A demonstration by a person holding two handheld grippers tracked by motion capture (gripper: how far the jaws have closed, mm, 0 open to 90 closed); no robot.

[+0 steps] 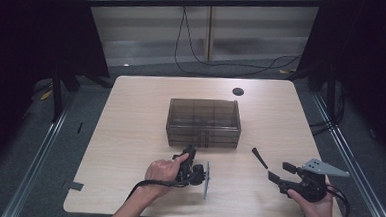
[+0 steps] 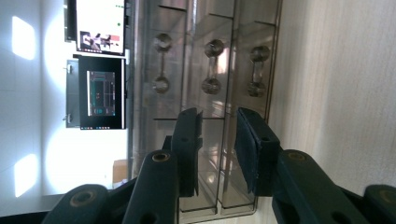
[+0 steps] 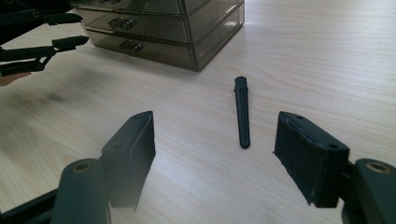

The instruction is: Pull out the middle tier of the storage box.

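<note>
A smoky transparent drawer unit [image 1: 204, 121] with three stacked drawers stands at the middle of the wooden table [image 1: 129, 135]. My left gripper [image 1: 191, 149], rolled on its side, points at the unit's front from close by. In the left gripper view the drawer unit [image 2: 210, 56] stands turned, and the jaws of my left gripper [image 2: 218, 140] are open with a narrow gap in line with the middle handle [image 2: 212, 67], nothing between them. My right gripper [image 1: 277, 171] rests open at the front right. A slim black stick [image 3: 241, 112] lies flat just ahead of my right gripper [image 3: 215, 123].
A round cable hole [image 1: 238, 91] sits near the table's far edge. Cables run over the floor behind the table. Bare wood lies to the left and right of the unit. The left gripper [image 3: 77, 30] reaches in at the upper left of the right gripper view.
</note>
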